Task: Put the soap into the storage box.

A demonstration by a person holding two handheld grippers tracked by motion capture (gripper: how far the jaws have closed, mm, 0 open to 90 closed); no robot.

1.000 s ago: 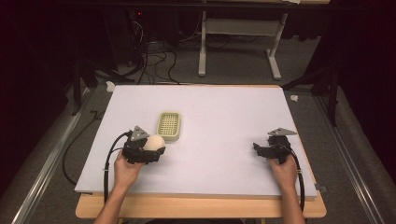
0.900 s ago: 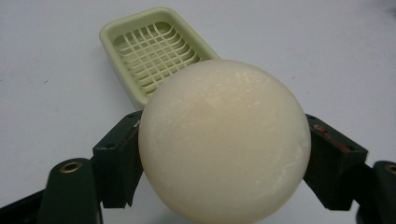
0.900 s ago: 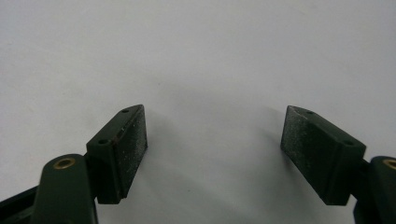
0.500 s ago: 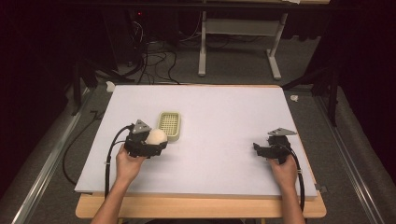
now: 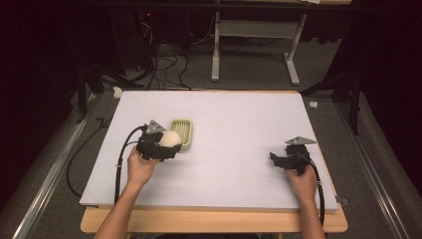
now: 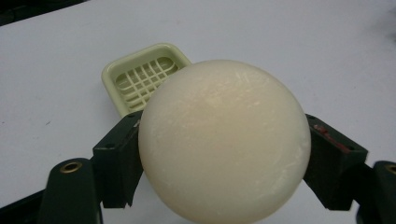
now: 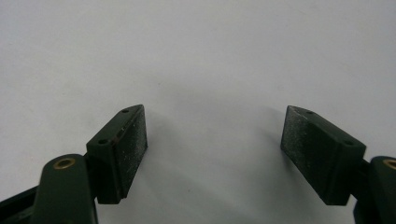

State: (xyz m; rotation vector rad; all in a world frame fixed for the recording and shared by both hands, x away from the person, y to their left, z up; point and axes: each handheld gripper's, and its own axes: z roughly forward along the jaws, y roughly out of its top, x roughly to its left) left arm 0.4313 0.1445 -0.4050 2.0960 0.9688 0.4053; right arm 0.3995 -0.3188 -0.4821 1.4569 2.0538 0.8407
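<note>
Left gripper (image 6: pixel 219 154), fingers clamped on round cream soap (image 6: pixel 224 140): best lowered level, centred over green soap dish (image 6: pixel 142 77); right gripper (image 7: pixel 215 154) fingers wide, empty.

Pretty dim room around my table (image 5: pixel 239 114), only the white top is really lit, with a wood edge (image 5: pixel 214 221) showing along my side. Grey floor (image 5: pixel 249 74) past it, a tangle of black cables (image 5: pixel 164 59) back there, and a white desk frame (image 5: pixel 254 35) standing behind. Metal rails (image 5: pixel 47 174) run down both sides.
</note>
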